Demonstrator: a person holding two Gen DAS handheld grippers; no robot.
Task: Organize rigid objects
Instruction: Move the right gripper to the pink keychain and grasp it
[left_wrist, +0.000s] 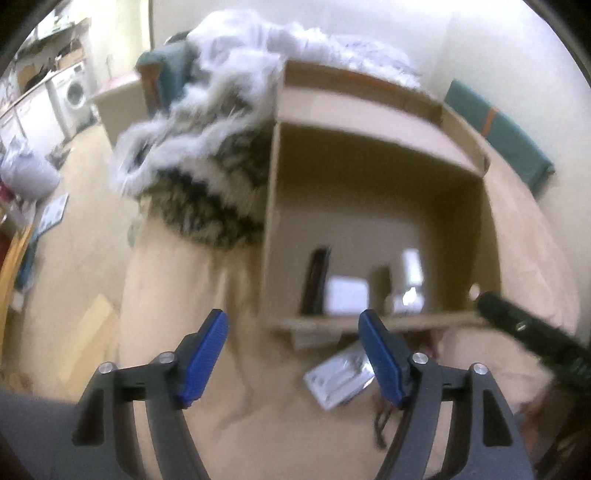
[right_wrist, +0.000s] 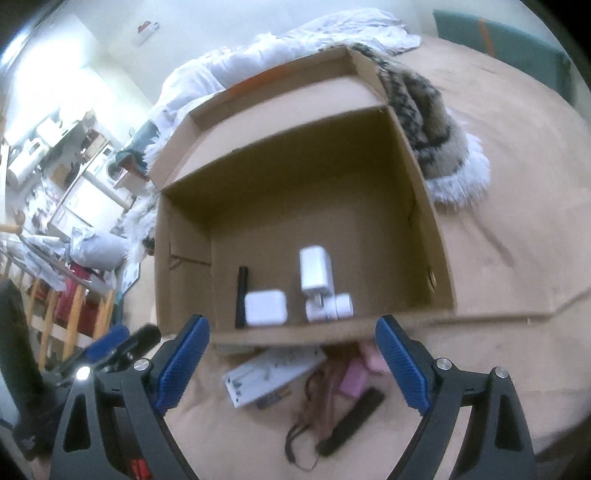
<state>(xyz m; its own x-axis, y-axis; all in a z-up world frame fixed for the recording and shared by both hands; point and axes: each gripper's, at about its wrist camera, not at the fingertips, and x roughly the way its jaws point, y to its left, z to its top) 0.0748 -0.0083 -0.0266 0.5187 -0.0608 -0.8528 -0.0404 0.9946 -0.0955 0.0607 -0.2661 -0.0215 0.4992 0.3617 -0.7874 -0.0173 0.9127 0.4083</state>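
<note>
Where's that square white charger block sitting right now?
The square white charger block lies inside the cardboard box, against its near wall. In the right wrist view a slim black object stands just left of it and a taller white adapter is to its right.

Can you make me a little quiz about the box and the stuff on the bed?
1. True or false: the cardboard box is empty.
2. Which lies outside the box? A) white square charger B) flat black bar C) tall white adapter
3. Fill in: the right gripper has its jaws ____, with nothing between them.

Key:
1. False; white chargers and a thin black thing sit at its near wall.
2. B; it lies on the tan bedcover beside a pink thing.
3. Open.
</note>
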